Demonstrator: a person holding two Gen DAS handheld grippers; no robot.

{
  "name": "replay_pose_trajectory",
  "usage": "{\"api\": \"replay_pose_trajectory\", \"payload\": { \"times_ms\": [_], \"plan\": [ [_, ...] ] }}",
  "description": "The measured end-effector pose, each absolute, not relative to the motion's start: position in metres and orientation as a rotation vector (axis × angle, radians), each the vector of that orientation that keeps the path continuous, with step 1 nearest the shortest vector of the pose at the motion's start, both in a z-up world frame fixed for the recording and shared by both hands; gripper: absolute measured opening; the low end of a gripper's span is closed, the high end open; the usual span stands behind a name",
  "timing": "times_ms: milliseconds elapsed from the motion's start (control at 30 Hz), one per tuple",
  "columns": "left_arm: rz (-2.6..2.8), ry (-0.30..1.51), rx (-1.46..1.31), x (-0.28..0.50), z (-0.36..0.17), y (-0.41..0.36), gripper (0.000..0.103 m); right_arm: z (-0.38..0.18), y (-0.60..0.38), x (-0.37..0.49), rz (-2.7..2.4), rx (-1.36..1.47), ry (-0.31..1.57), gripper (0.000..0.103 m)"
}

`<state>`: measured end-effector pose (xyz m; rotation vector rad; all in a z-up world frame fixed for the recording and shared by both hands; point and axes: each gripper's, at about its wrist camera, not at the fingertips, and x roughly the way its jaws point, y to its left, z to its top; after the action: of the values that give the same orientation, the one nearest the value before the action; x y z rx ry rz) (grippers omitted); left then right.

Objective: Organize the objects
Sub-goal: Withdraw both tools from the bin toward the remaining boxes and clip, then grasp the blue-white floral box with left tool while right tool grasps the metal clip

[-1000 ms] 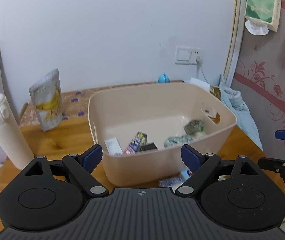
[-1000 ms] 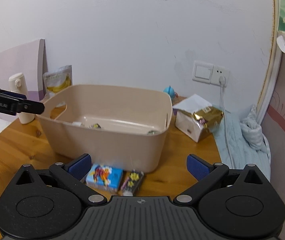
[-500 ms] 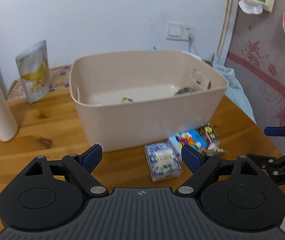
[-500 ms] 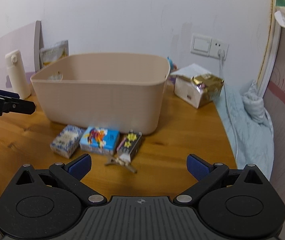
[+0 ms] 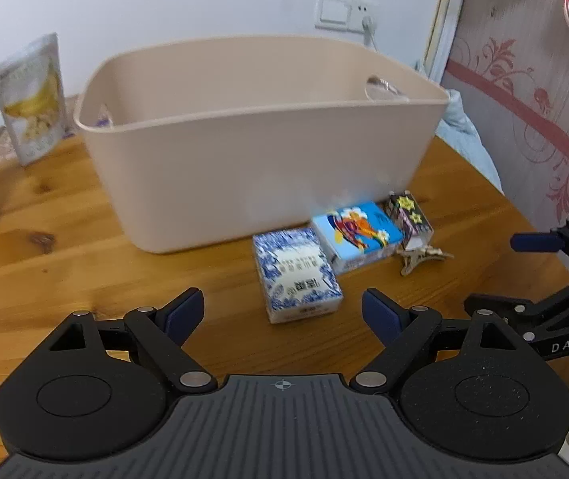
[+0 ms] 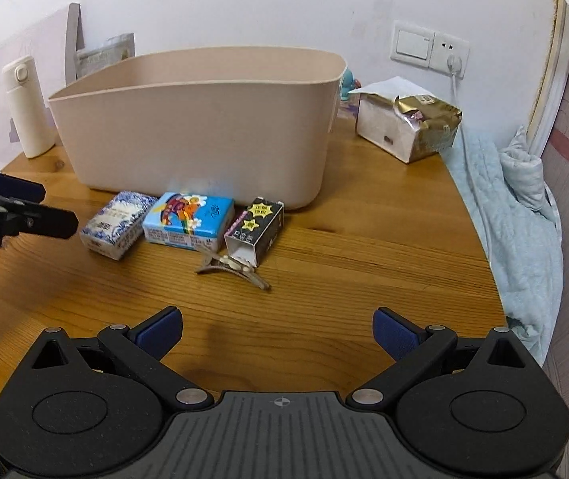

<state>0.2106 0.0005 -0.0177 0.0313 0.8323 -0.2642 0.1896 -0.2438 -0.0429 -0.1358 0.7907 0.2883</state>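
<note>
A beige plastic tub (image 5: 252, 151) (image 6: 204, 135) stands on the wooden table (image 6: 344, 239). In front of it lie a blue-and-white patterned box (image 5: 296, 273) (image 6: 118, 223), a bright blue box (image 5: 358, 235) (image 6: 188, 219), a black box with yellow stars (image 5: 408, 215) (image 6: 256, 229) and a hair clip (image 5: 424, 259) (image 6: 232, 269). My left gripper (image 5: 284, 313) is open, low over the table, just short of the patterned box. My right gripper (image 6: 278, 333) is open too, nearer than the hair clip, with nothing between its fingers.
A white bottle (image 6: 28, 107) and a banana snack pouch (image 5: 30, 99) stand at the left. A gold-wrapped box (image 6: 408, 119) sits at the back right near a wall socket (image 6: 430, 48). A light blue cloth (image 6: 516, 207) hangs by the table's right edge.
Both grippers have come down toward the table. The tub's inside has dropped out of sight, and the boxes and hair clip in front of it have come into view.
</note>
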Motion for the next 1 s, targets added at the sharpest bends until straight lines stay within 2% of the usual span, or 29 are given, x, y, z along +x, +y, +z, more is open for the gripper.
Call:
{"api": "replay_pose_trajectory", "payload": {
  "times_ms": [633, 933, 1000],
  "plan": [
    [-0.244, 0.865, 0.009, 0.238, -0.047, -0.017, 0.088, -0.057, -0.218, 0.218, 0.325, -0.139, 0.783, 0.101],
    [-0.225, 0.847, -0.004, 0.244, -0.048, -0.015, 0.088, -0.063, -0.207, 0.226, 0.311, -0.129, 0.776, 0.087],
    [-0.223, 0.845, -0.002, 0.245, -0.047, -0.014, 0.087, -0.062, -0.206, 0.226, 0.305, -0.124, 0.764, 0.077]
  ]
}}
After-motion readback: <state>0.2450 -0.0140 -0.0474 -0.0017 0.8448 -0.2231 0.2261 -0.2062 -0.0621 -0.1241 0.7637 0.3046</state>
